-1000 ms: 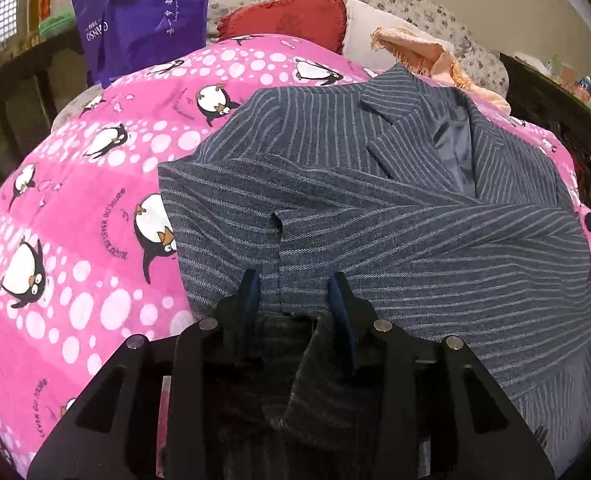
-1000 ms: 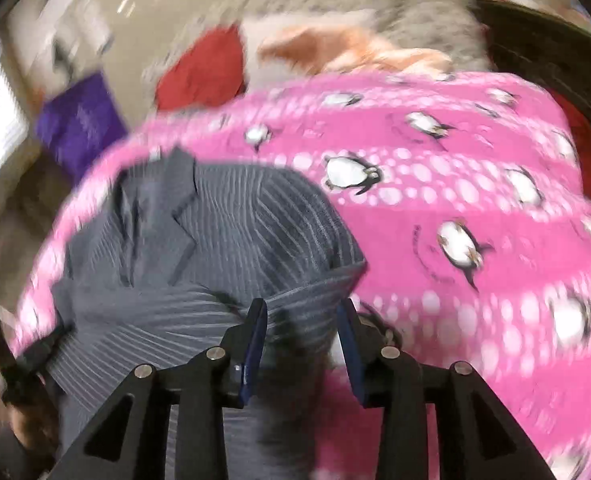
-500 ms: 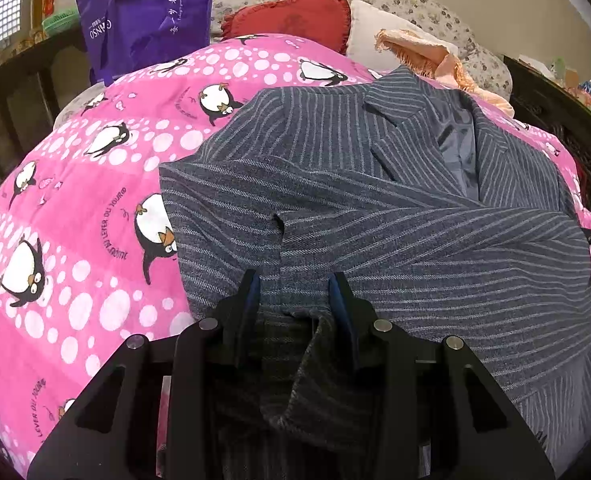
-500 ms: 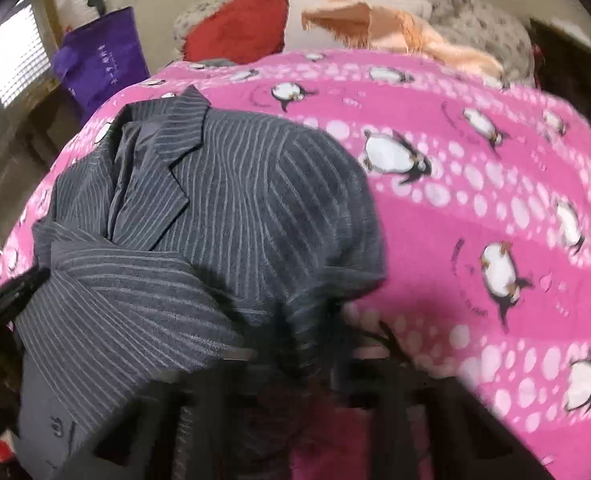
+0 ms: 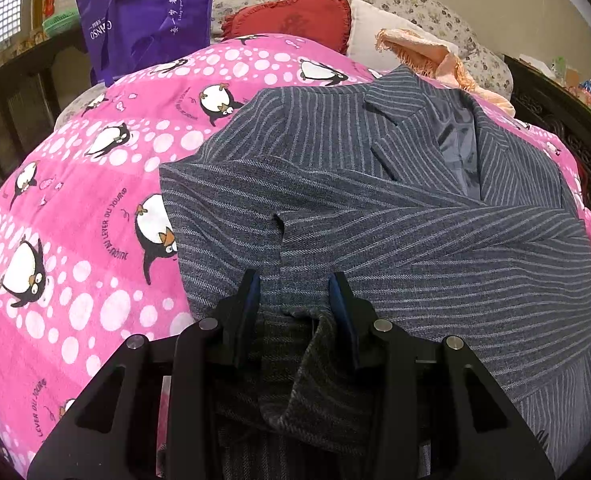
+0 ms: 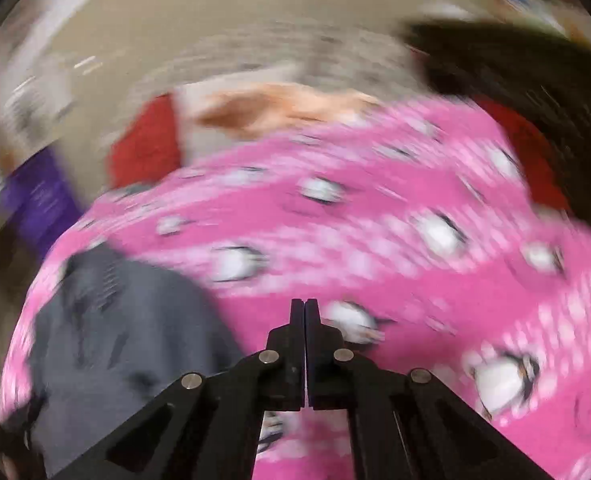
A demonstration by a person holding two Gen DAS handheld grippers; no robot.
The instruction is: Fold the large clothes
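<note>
The left gripper (image 5: pixel 295 292) grasps the jacket (image 5: pixel 415 216) hem on the blanket (image 5: pixel 75 208); the right gripper (image 6: pixel 304 308) is clenched, empty.

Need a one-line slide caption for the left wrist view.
Left claw holding a fold of the grey pinstriped jacket spread on a pink penguin blanket.

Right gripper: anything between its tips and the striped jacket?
Only bare pink penguin blanket. In the blurred right wrist view the right gripper is shut on nothing, and the striped jacket lies apart, to its left.
</note>
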